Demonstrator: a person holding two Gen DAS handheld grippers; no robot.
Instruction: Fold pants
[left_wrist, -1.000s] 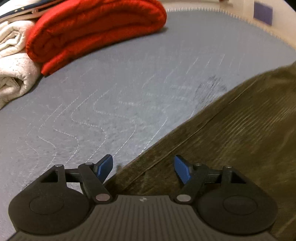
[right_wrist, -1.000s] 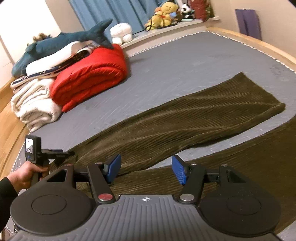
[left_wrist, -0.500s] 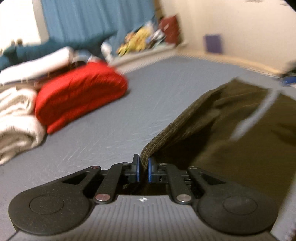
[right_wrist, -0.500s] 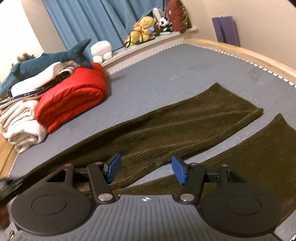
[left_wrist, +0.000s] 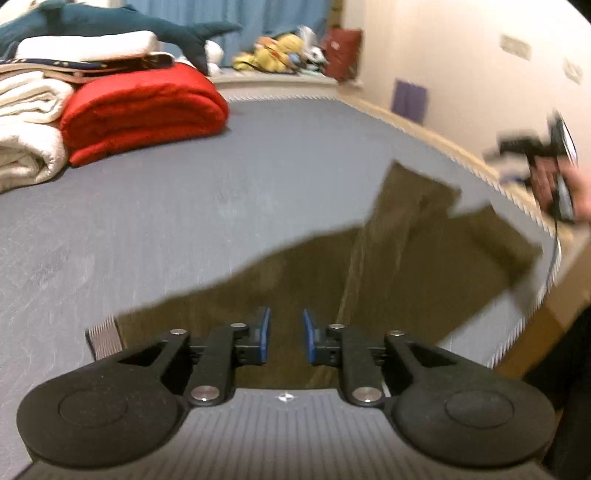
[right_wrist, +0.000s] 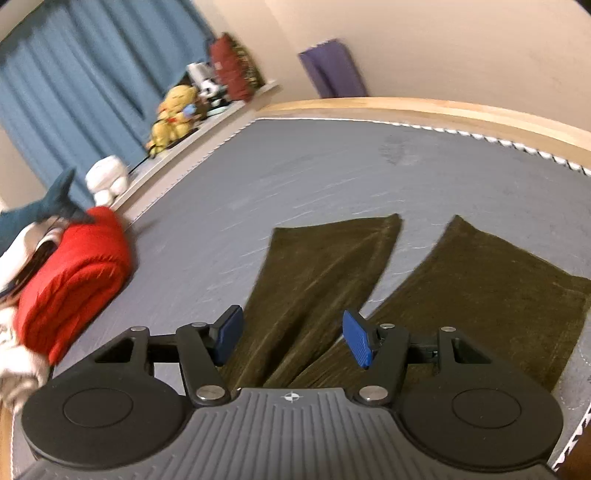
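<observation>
On grey quilted mattress: ribbed olive corduroy pants, legs splayed.

A bedroom: grey mattress, blue curtains, plush toys.

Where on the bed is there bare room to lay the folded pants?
Bare grey mattress runs between the pants and the wooden bed frame, and between the pants and the red blanket. That blanket's corner is crowded with white towels.
</observation>
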